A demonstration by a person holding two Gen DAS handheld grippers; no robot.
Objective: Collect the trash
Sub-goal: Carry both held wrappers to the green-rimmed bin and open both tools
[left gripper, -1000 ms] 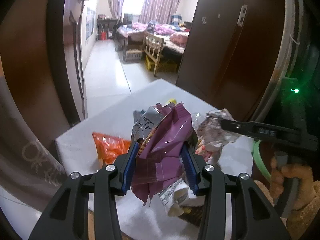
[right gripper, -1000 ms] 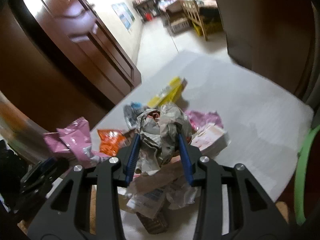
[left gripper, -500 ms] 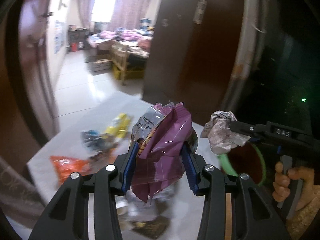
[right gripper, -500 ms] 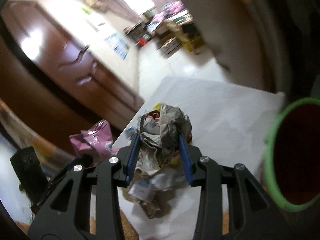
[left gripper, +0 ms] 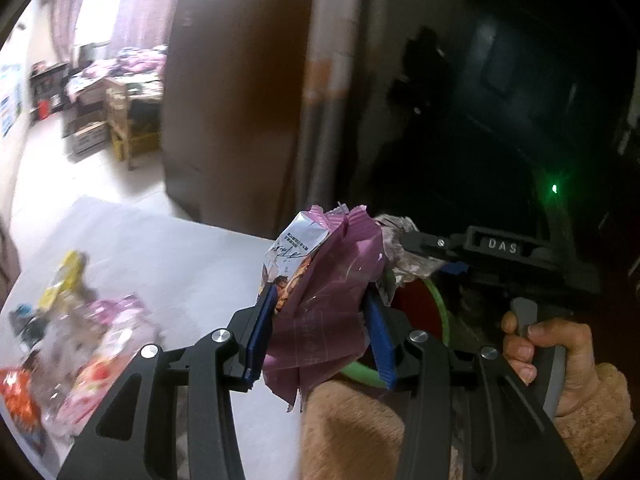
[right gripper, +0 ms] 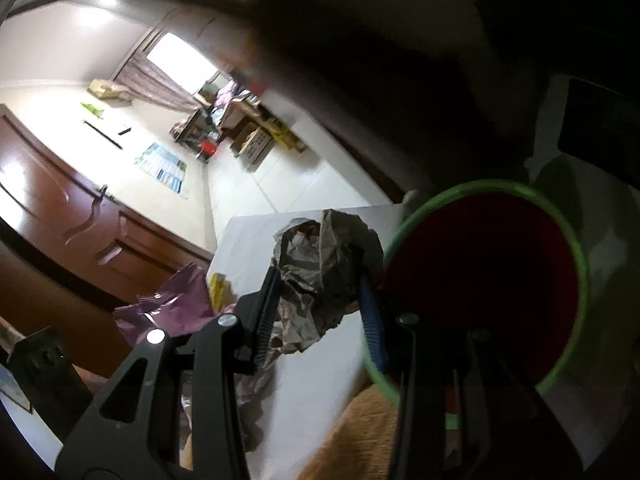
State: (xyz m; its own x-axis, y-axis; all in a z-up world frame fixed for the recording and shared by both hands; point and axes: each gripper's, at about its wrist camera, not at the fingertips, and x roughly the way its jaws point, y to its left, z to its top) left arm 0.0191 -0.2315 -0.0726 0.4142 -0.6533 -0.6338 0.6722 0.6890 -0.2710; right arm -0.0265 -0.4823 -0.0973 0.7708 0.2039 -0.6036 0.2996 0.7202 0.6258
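Observation:
My left gripper (left gripper: pixel 318 304) is shut on a purple snack wrapper (left gripper: pixel 328 304) with a silver pouch bunched against it, held in the air. My right gripper (right gripper: pixel 320 280) is shut on a crumpled grey paper ball (right gripper: pixel 326 268), beside the rim of a red bin with a green rim (right gripper: pixel 480 280). In the left wrist view the right gripper (left gripper: pixel 404 252) and its paper ball (left gripper: pixel 394 236) hang just right of my wrapper, over the bin (left gripper: pixel 438 316). The purple wrapper (right gripper: pixel 176 304) shows at the left of the right wrist view.
A white table (left gripper: pixel 180 248) carries several loose wrappers (left gripper: pixel 80 340) at its left, among them a yellow one (left gripper: pixel 64 280) and an orange one (left gripper: pixel 16 396). A dark wooden door (left gripper: pixel 240 80) and a dark area stand behind. A bedroom lies beyond.
Both grippers have swung right, away from the trash pile, each still gripping its piece. The bin has come close in both views and now fills the right of the right wrist view.

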